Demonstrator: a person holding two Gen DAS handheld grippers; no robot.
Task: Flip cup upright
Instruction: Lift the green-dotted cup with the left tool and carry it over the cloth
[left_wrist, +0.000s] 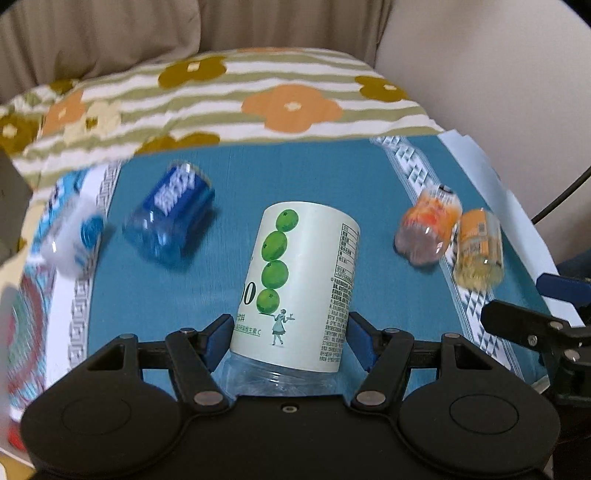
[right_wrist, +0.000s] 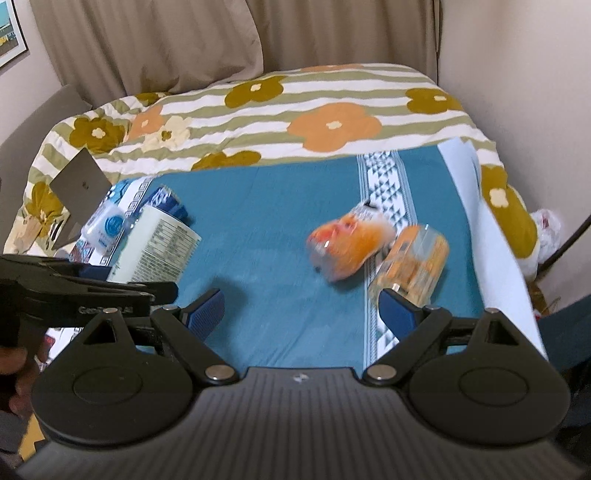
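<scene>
The left gripper (left_wrist: 290, 341) points forward and slightly down, its blue-padded fingers (left_wrist: 218, 341) closed against both sides of a held bottle (left_wrist: 299, 280). The right gripper (right_wrist: 301, 314) hangs level beside it with its jaws spread wide and nothing between the pads (right_wrist: 207, 308). In the right wrist view, the left gripper's black body (right_wrist: 85, 291) sits just to the left.

The white-labelled clear plastic bottle with green fruit print (left_wrist: 303, 280) sits between the left gripper's (left_wrist: 290, 338) pads over the teal cloth (left_wrist: 314, 177). Left of it lies a blue-labelled clear bottle (left_wrist: 171, 216); to its right, two orange-labelled clear bottles (left_wrist: 428, 225) (left_wrist: 478, 251) lie side by side.
</scene>
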